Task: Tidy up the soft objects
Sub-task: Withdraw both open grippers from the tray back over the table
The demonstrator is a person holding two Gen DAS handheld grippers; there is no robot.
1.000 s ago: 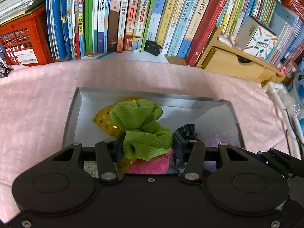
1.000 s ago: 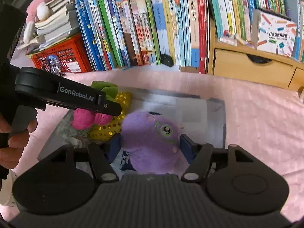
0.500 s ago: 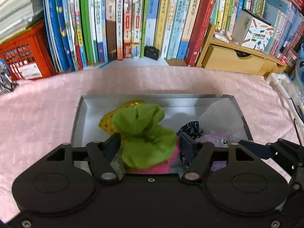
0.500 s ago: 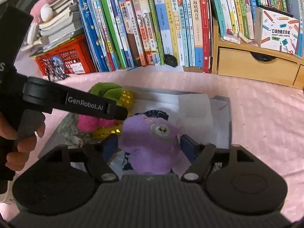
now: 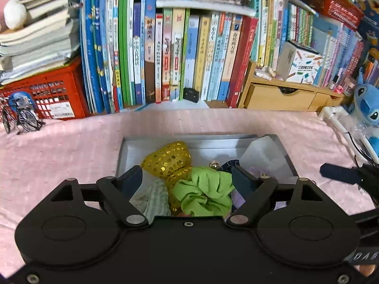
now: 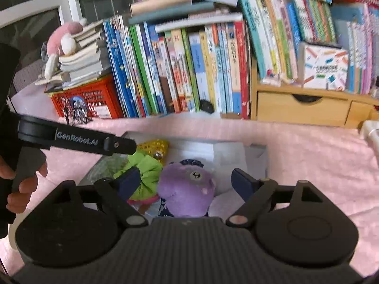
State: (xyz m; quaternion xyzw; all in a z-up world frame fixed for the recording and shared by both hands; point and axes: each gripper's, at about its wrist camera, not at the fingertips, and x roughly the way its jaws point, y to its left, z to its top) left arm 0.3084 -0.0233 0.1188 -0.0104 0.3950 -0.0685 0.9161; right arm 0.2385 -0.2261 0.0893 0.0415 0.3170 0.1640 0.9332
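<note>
A grey box (image 5: 189,137) stands on the pink cloth and holds the soft things. In it lie a green scrunchie (image 5: 203,193), a yellow sequinned piece (image 5: 168,159), a pale striped cloth (image 5: 155,197) and a purple plush (image 6: 187,190). My left gripper (image 5: 187,179) hangs above the scrunchie with its jaws opening, and neither pad touches it. My right gripper (image 6: 187,181) hangs above the purple plush, jaws also opening, with gaps on both sides of the toy. The left gripper (image 6: 118,145) shows side-on in the right wrist view, over the box's (image 6: 263,156) left part.
Upright books (image 5: 165,66) line the back. A red crate (image 5: 47,94) and a model bicycle (image 5: 20,117) stand at the left. At the right are a wooden drawer unit (image 5: 281,97) and a blue plush toy (image 5: 367,104). A person's hand (image 6: 21,189) holds the left gripper's handle.
Both grippers have opened and drawn up and back from the box. The left let go of the green scrunchie and the right let go of the purple plush; both now lie in the box.
</note>
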